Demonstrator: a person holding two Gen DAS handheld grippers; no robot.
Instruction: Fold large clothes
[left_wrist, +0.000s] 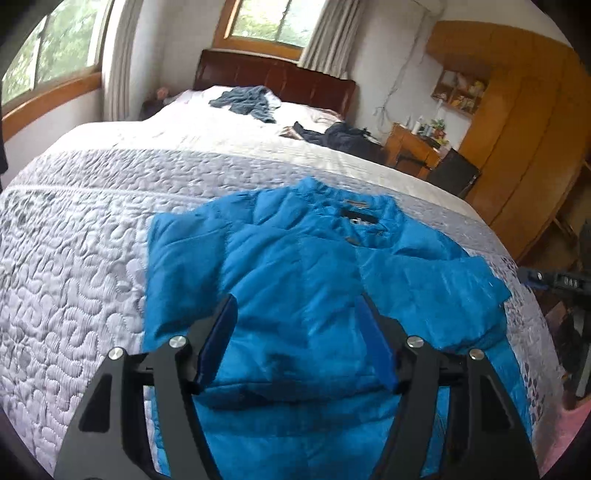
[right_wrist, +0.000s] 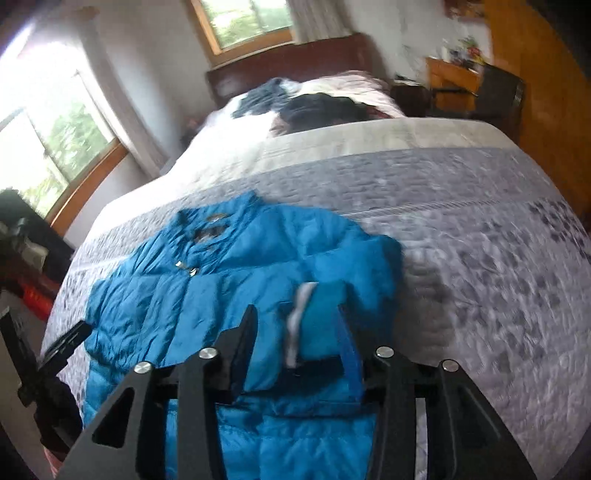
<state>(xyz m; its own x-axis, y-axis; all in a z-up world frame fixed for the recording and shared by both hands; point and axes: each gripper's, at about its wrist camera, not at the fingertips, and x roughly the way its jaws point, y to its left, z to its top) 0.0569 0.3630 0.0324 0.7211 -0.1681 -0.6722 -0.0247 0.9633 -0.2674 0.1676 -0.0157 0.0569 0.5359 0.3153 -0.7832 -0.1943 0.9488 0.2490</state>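
Puffy bright-blue quilted jacket (left_wrist: 295, 258) lying front-up on the grey stitched bedspread (left_wrist: 74, 240), collar toward the headboard, both sleeves folded inward. Left gripper (left_wrist: 297, 314) poised above the jacket's lower half, jaws spread wide, holding nothing. Right gripper (right_wrist: 297, 325) likewise wide open over the folded sleeve cuff (right_wrist: 314, 332), not clamped.

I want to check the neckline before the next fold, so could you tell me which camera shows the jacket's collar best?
The left wrist view. There the blue jacket's collar sits near the middle of the picture and is fairly sharp, with its dark inner label visible. The right wrist view also shows the collar, but it is off to the left and smeared by motion blur.
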